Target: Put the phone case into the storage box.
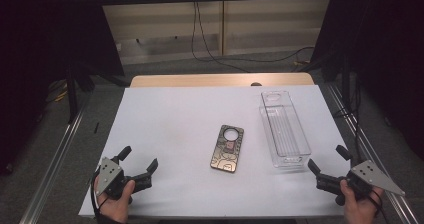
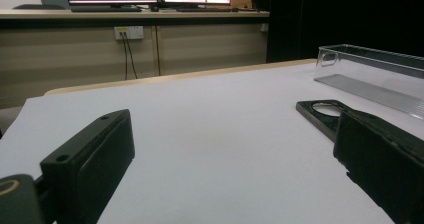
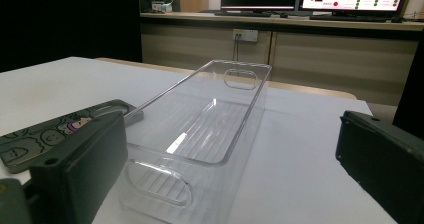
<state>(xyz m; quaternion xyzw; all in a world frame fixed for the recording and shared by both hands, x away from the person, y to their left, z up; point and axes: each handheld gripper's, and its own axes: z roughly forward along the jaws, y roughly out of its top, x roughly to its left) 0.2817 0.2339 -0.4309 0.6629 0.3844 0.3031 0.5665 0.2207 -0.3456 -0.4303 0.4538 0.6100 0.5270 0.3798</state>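
left gripper [image 1: 138, 160]: near-left corner of the table [image 1: 170, 114], held low in a hand, jaws spread wide with nothing between them, aimed far and to the right.
right gripper [image 1: 327, 160]: near-right edge, jaws likewise spread and empty, aimed far and to the left.
phone case [image 1: 227, 148]: lies flat near the table's middle, well apart from both grippers; camera hole at its far end, long axis running near to far with a slight lean to the right.
clear bin [image 1: 283, 129]: just right of the phone case, apart from it, long axis also near to far, open side up, empty.
nearer hand: the right gripper sits close to the bin's near end; the phone case looks about midway, perhaps slightly closer to the left gripper's reach.
likely move: a sideways reach inward to the case's long edges.
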